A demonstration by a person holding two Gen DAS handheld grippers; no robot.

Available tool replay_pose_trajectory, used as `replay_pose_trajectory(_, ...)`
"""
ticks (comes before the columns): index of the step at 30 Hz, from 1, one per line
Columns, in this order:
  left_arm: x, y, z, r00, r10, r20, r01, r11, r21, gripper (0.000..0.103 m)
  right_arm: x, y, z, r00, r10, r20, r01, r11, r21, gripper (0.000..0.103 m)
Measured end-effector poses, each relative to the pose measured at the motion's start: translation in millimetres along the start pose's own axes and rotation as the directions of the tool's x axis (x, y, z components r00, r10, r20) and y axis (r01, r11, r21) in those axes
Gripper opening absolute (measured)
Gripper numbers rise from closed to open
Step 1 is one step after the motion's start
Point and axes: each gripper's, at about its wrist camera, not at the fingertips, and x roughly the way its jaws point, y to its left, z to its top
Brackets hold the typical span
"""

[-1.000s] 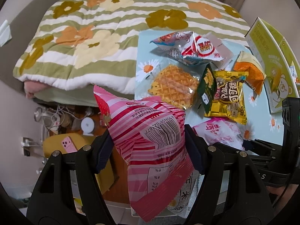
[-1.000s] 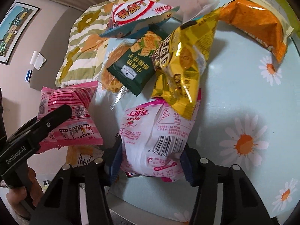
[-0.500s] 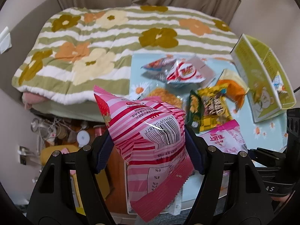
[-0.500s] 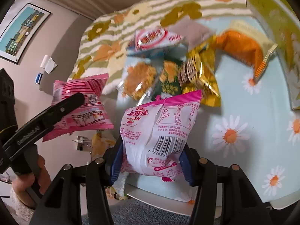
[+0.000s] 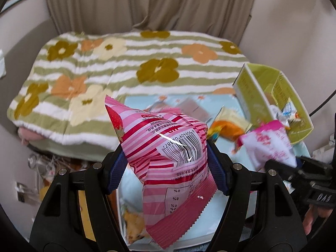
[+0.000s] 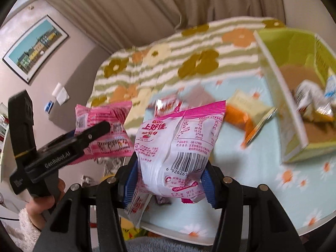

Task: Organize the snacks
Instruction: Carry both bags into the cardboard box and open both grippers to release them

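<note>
My left gripper (image 5: 167,172) is shut on a pink striped snack bag (image 5: 168,153) with a strawberry print, held up above the table edge. My right gripper (image 6: 170,180) is shut on a white and pink snack bag (image 6: 178,145), also lifted off the table. In the right wrist view the left gripper (image 6: 90,134) and its striped bag (image 6: 103,121) show at the left. In the left wrist view the white and pink bag (image 5: 266,145) shows at the right. A yellow-green box (image 6: 277,96) with several small packets inside stands at the right of the table.
An orange snack bag (image 6: 245,115) and a red and white one (image 6: 166,105) lie on the light blue daisy tablecloth (image 6: 262,168). Behind it lies a green striped flower blanket (image 5: 126,63) on a bed, with curtains beyond. A hand in a fleecy sleeve (image 6: 31,226) holds the left gripper.
Both grippers have risen with their bags and tilted up. The table and remaining snacks now sit lower and farther away. The box interior has come into view.
</note>
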Motion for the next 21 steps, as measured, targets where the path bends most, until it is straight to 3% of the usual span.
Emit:
replay_pose_trajectory(5,1.6,-47.0,28.8,0.999,-0.006,0.048,0.006,1.000,0.003,0.068,-38.4,-40.0,33.3,0.998,-0.020,0.067,0.022,0.999,-0.025,0.050)
replay_pose_trajectory(13,29.1,-163.7,79.7,0.994,-0.078,0.077,0.080,0.997,-0.019,0.068,-93.2,-132.4,90.7,0.989,-0.077,0.127,0.085,0.995,-0.057,0.050)
replay_pose_trajectory(21,87.5,-266.8,106.1,0.988,-0.152,-0.010,0.152,0.988,-0.007,0.068,-108.8,-213.9,132.2,0.987,-0.119,0.111,0.123,0.992,-0.033,0.050)
